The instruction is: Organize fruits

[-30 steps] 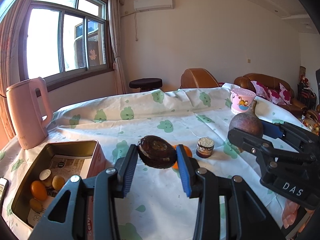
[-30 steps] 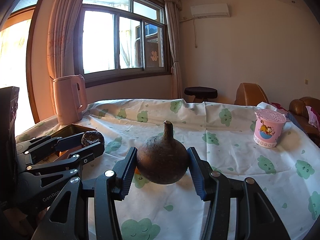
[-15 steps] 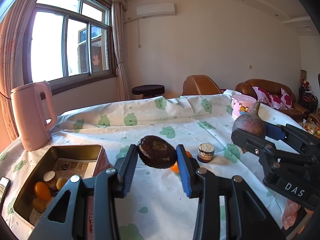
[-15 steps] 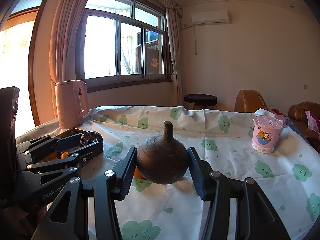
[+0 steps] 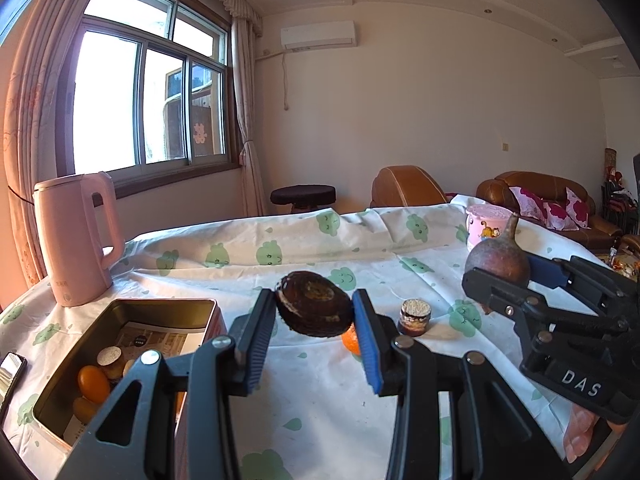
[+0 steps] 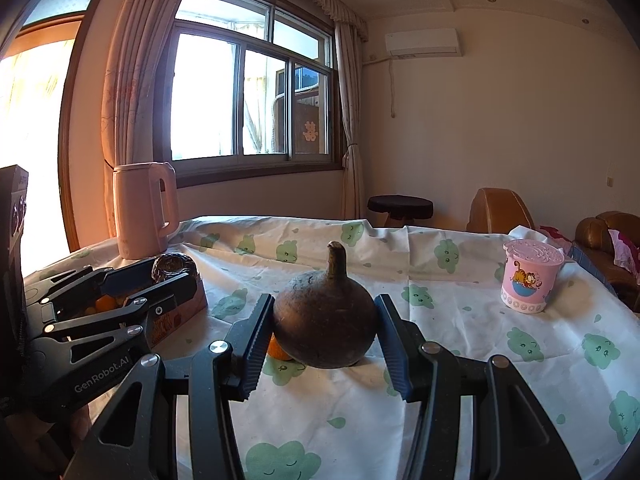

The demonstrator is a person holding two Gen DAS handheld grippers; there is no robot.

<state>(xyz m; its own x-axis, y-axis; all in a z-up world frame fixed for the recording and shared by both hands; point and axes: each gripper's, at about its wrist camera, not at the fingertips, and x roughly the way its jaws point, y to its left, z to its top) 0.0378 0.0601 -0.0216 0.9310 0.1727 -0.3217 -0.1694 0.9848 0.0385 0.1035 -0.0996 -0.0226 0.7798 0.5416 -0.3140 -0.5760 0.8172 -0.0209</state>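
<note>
Some fruit lies in the tin box (image 5: 120,316); an orange (image 5: 351,339) waits on the counter (image 5: 320,392). The left hand-held gripper (image 5: 314,322) grips a dark flat fruit (image 5: 314,309), and the right hand-held gripper (image 6: 325,330) clamps a stemmed brown fruit (image 6: 326,320), both unplaced

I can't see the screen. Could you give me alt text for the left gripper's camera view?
The left gripper clamps a dark brown flattened fruit above a cloud-print tablecloth. At left, an open metal tin holds orange fruits beside a pink kettle. At right, the right gripper grips a brown stemmed gourd-shaped fruit.
</note>
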